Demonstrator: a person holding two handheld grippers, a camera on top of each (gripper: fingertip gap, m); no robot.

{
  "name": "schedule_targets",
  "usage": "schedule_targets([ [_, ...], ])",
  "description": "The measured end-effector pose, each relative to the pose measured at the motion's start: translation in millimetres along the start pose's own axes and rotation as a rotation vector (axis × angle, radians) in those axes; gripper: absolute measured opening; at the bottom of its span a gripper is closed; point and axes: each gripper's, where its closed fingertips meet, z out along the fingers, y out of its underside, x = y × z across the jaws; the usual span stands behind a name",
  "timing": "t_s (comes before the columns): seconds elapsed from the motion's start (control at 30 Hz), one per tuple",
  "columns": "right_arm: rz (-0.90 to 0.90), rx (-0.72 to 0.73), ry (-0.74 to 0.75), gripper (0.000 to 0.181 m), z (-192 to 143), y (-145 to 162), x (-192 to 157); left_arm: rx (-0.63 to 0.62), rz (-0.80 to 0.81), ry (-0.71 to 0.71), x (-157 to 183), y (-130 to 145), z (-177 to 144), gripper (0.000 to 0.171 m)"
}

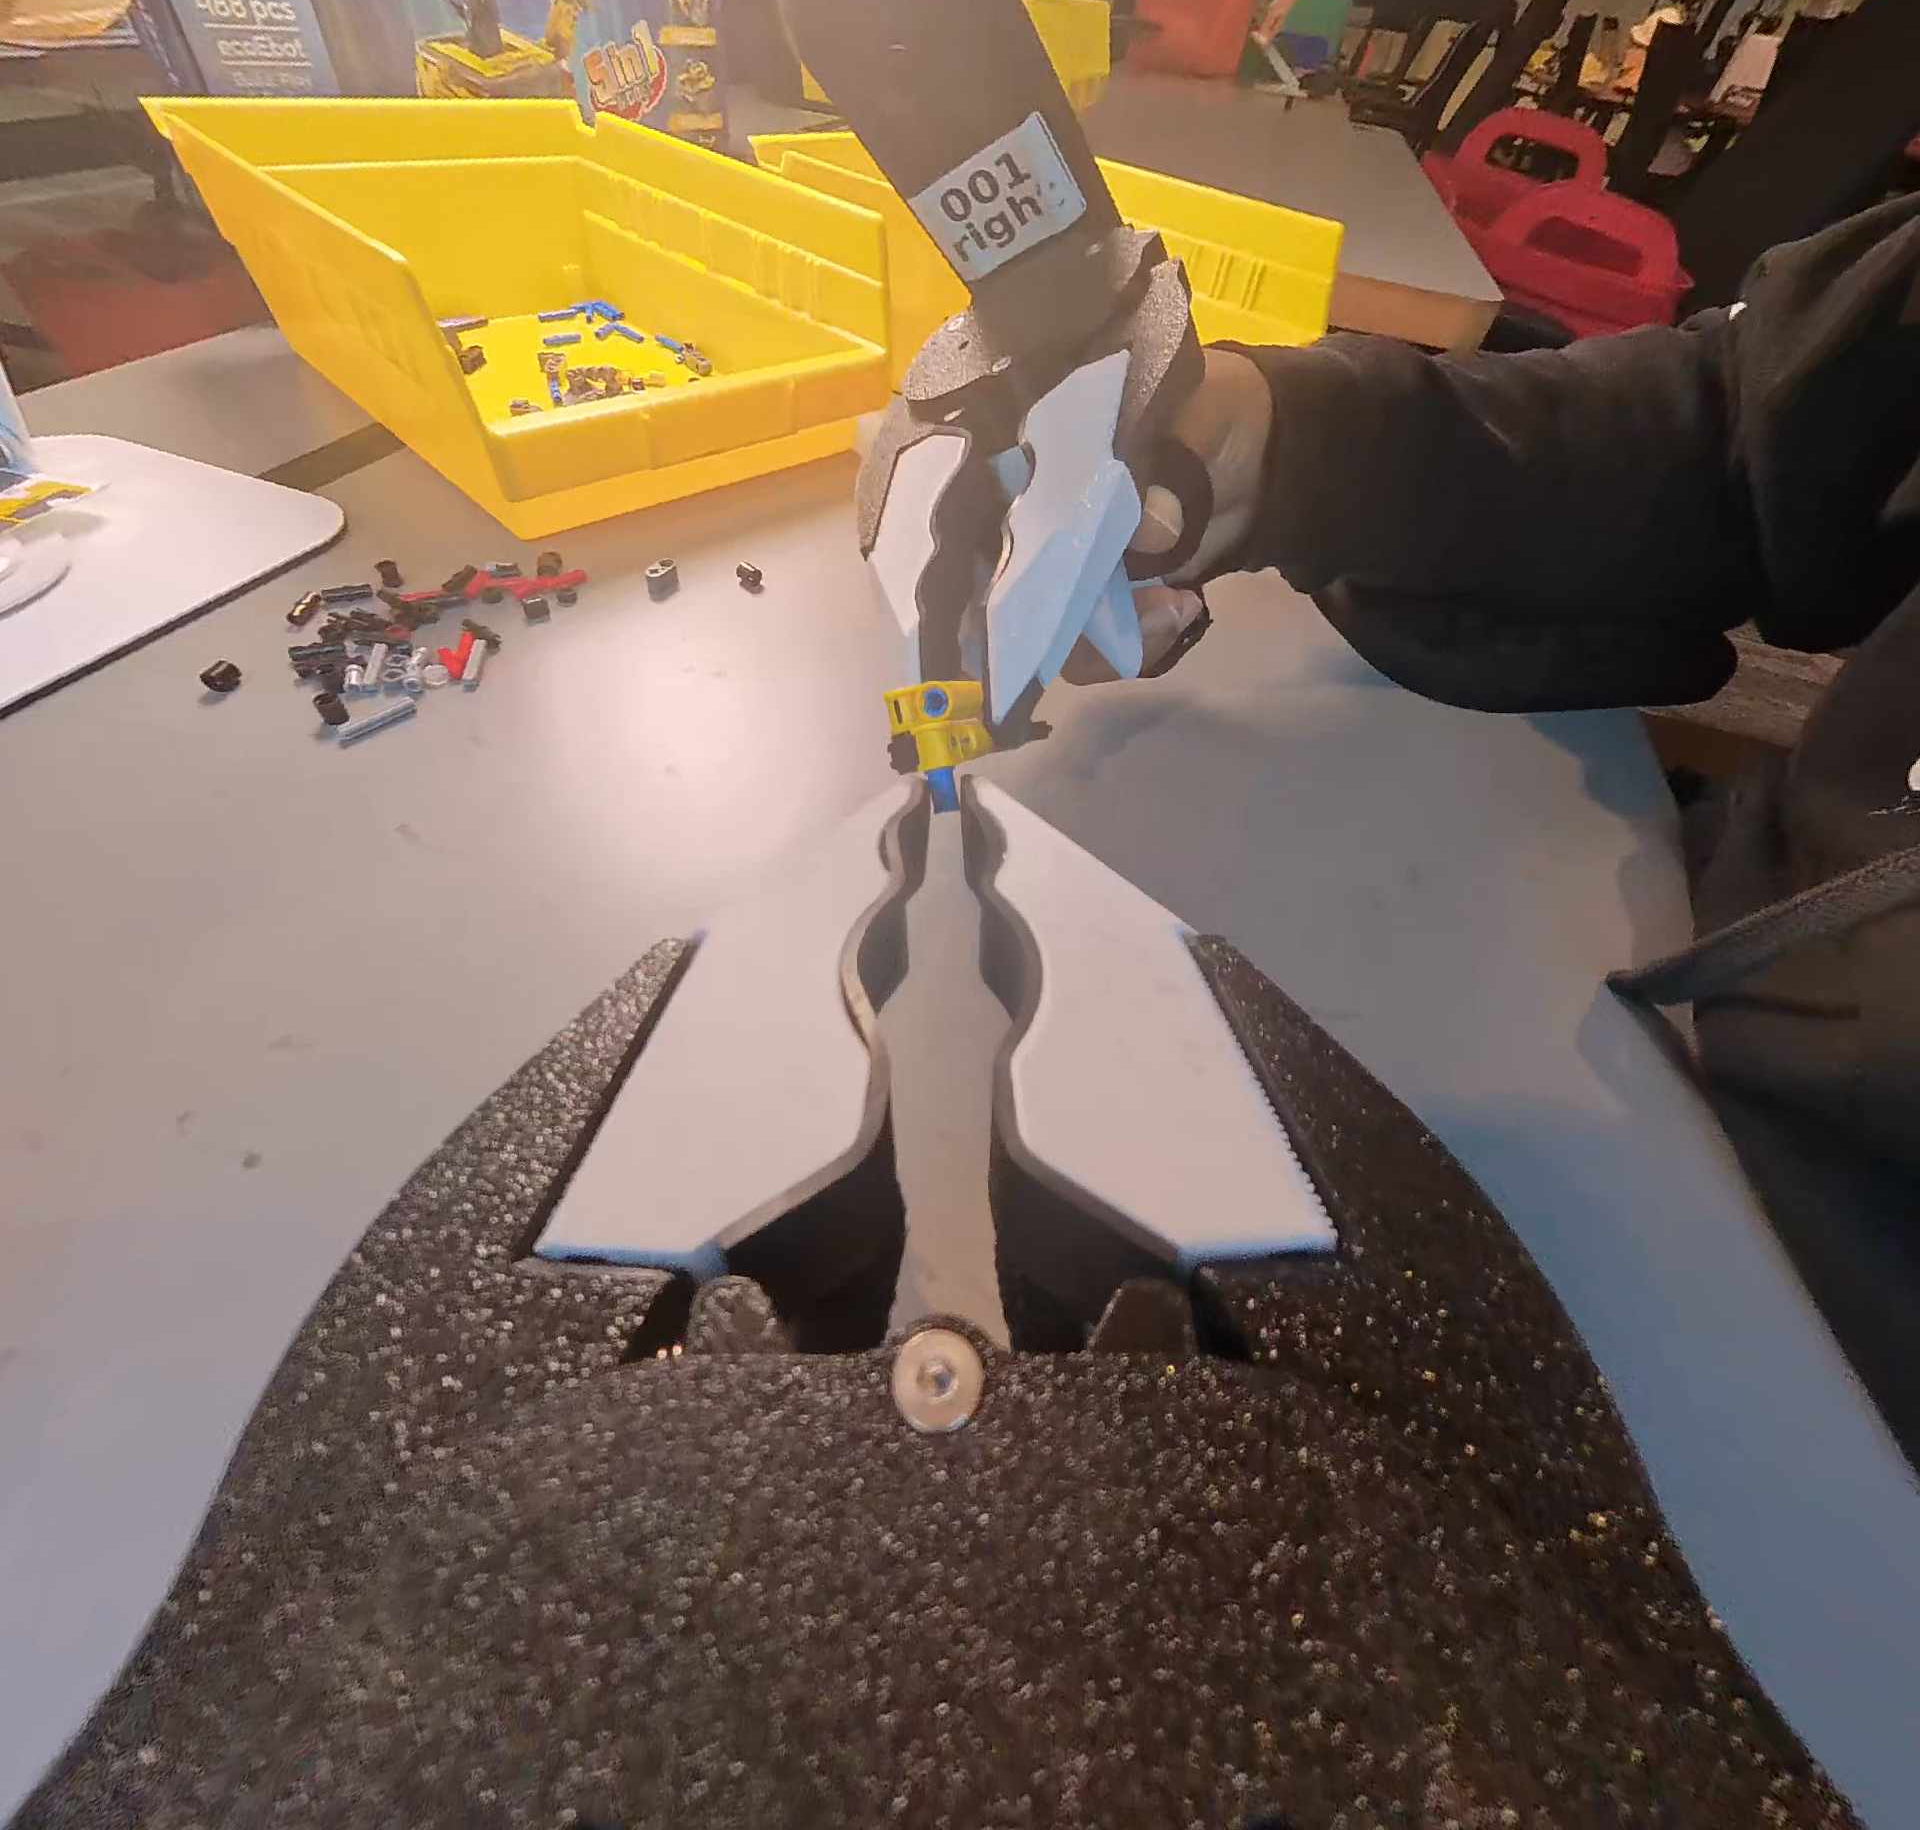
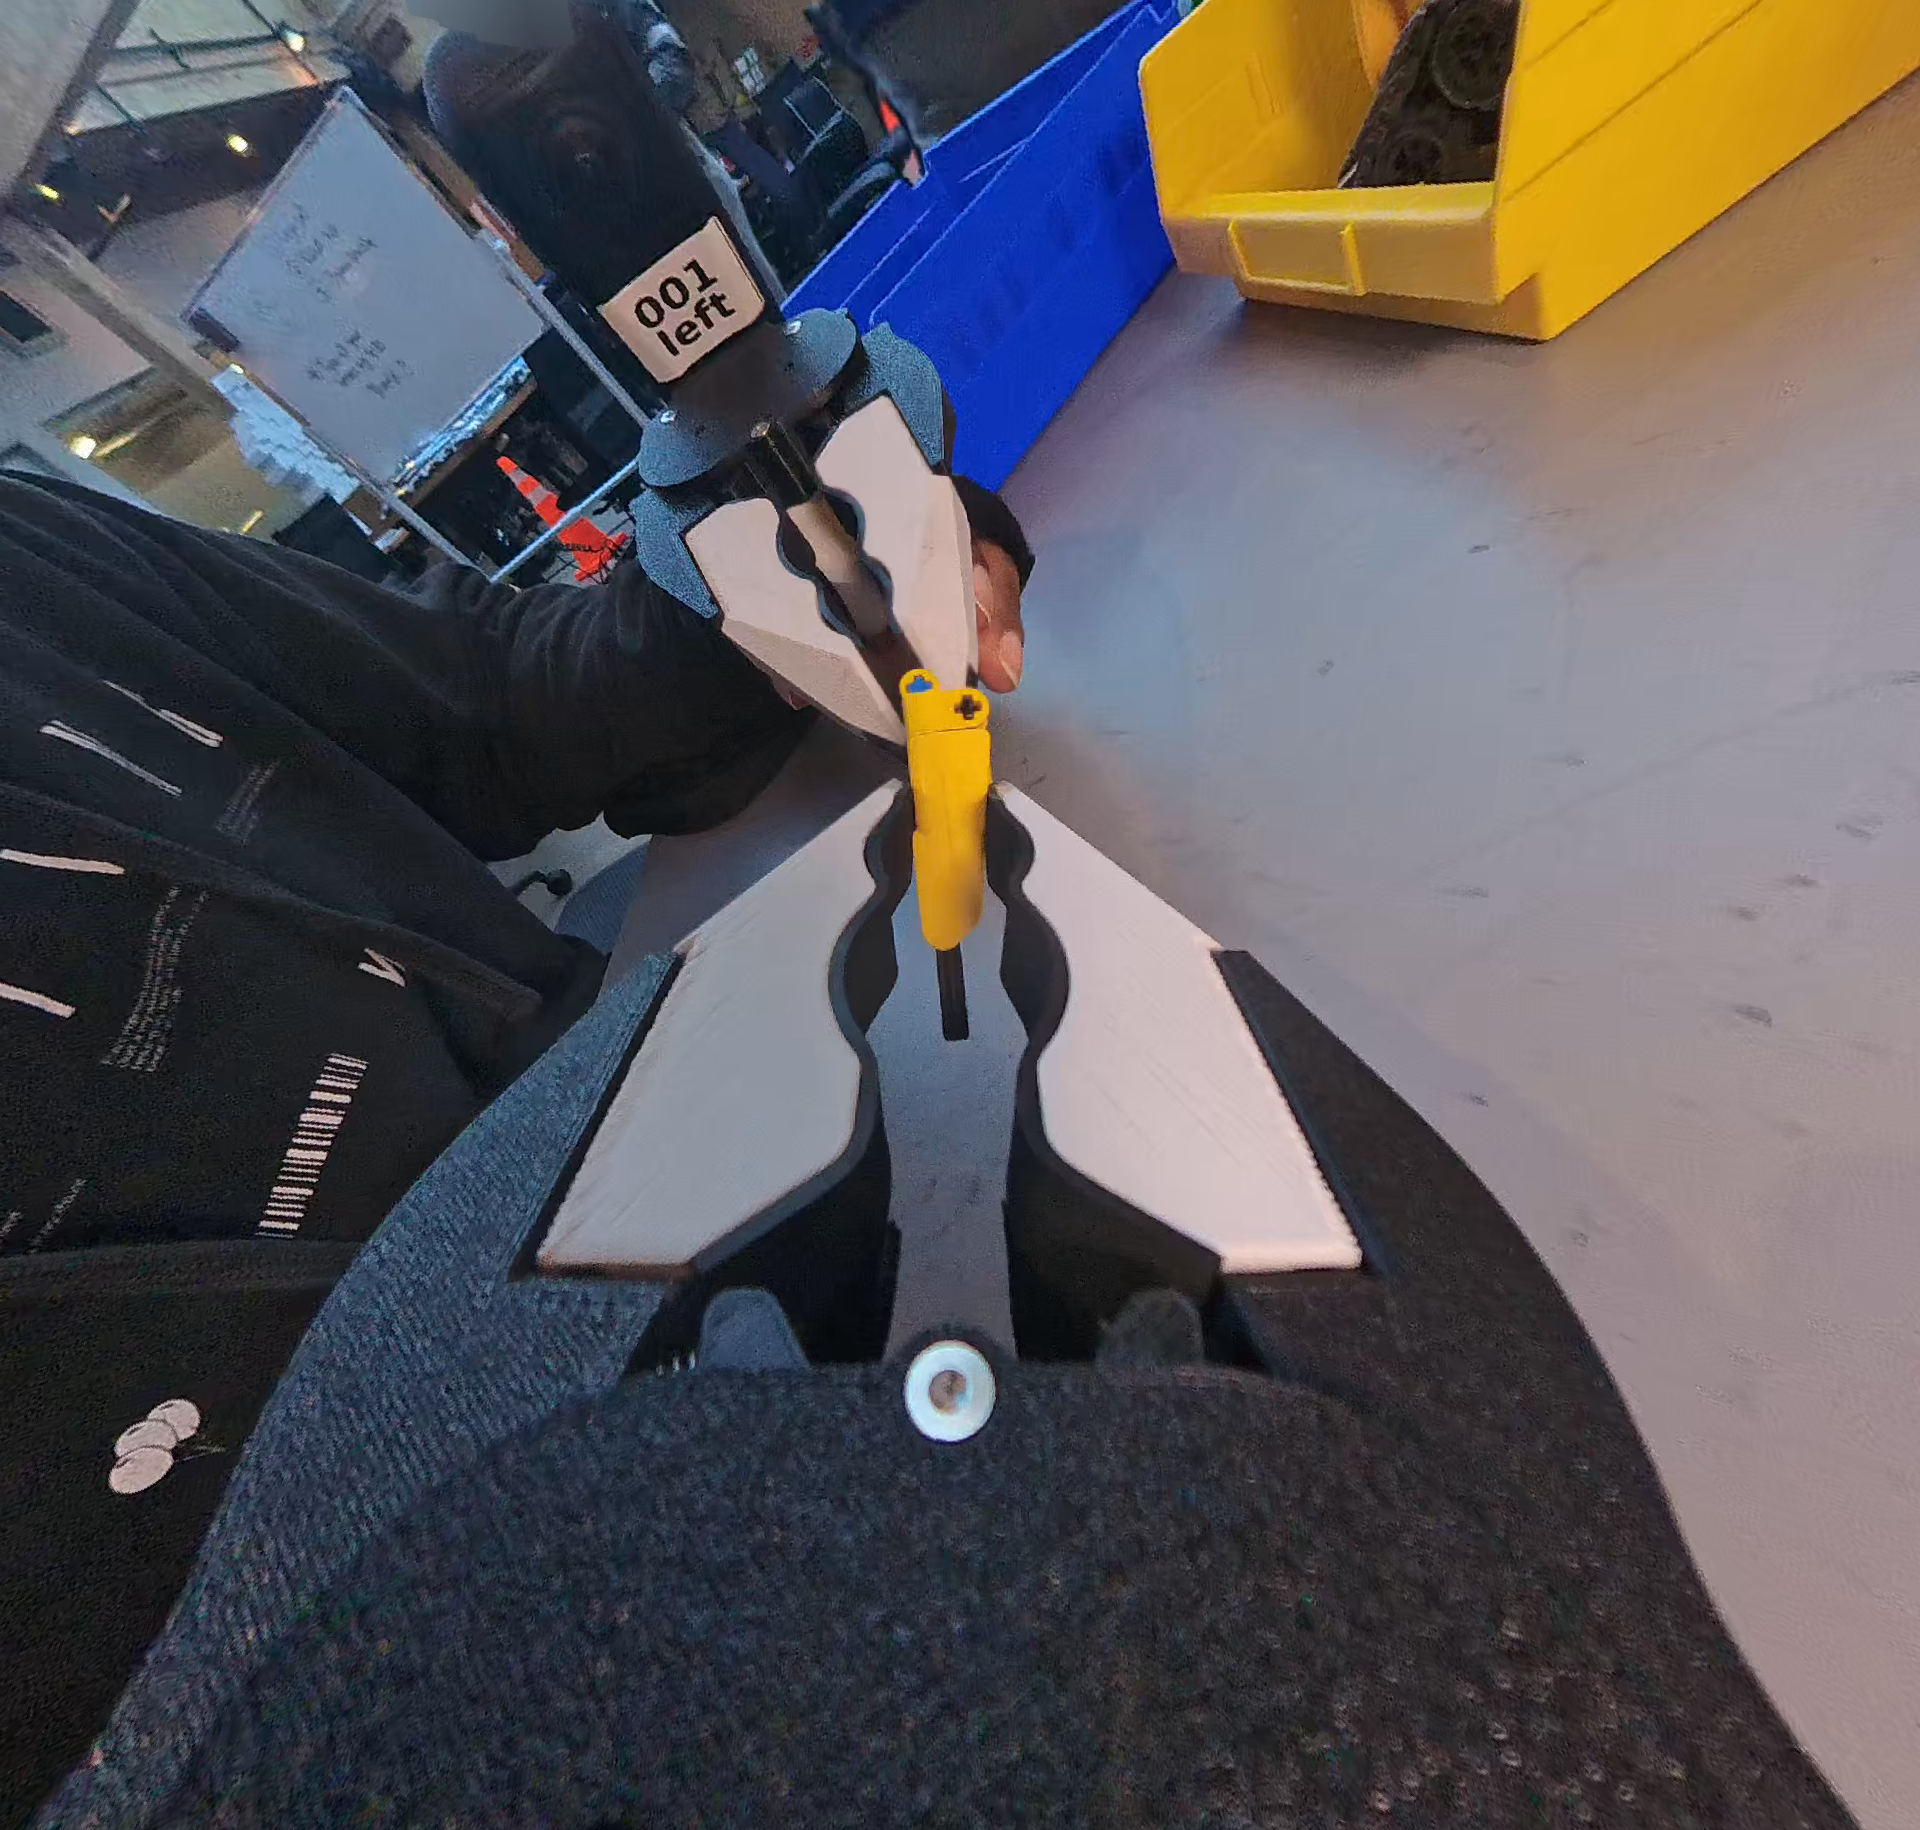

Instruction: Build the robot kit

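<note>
A small yellow building-toy assembly [image 1: 932,722] hangs above the grey table [image 1: 520,897] between both grippers. My left gripper [image 1: 940,793] is shut on a blue pin [image 1: 945,793] sticking out of the assembly's underside. My right gripper [image 1: 1013,715] comes down from above and grips the assembly's right side. In the right wrist view my right gripper [image 2: 951,804] is shut on the yellow assembly [image 2: 945,845], with a black axle [image 2: 953,1001] sticking out towards the camera. The left gripper [image 2: 920,710] meets the assembly's far end, where a blue pin end [image 2: 916,684] shows.
A yellow bin [image 1: 665,430] with several small blue and dark parts stands at the back left. Loose black, grey and red parts [image 1: 416,627] lie before it, beside a white pad [image 1: 156,544]. A blue bin [image 2: 1018,253] and a yellow bin [image 2: 1558,253] holding black track stand farther off. My two grippers' fingertips are within a few centimetres of each other.
</note>
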Motion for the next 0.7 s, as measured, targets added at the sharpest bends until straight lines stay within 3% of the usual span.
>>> schedule_targets([
  [0.13, -0.014, -0.006, 0.031, 0.013, 1, 0, 3, -0.006, -0.038, -0.013, -3, 1, 1, 0.003],
  [0.23, -0.128, 0.002, 0.127, 0.016, 0, -5, 12, 0.001, -0.092, -0.051, -11, 1, 1, 0.003],
  [0.43, -0.697, 0.017, 0.458, 0.043, -7, -29, 16, 0.095, -0.367, -0.055, -29, -4, -7, 0.003],
  [0.5, -0.849, -0.042, 0.529, 0.042, 1, -25, 16, 0.105, -0.41, -0.036, -26, -4, -3, 0.003],
  [0.57, -0.983, -0.105, 0.602, 0.019, 5, -19, 20, 0.096, -0.415, -0.019, -20, -3, 3, 0.003],
  [0.6, -1.033, -0.132, 0.643, 0.017, 4, -19, 23, 0.102, -0.426, -0.007, -18, -4, 5, 0.004],
  [0.7, -1.046, -0.123, 0.634, 0.016, 3, -22, 19, 0.111, -0.447, 0.015, -16, -4, 5, 0.004],
])
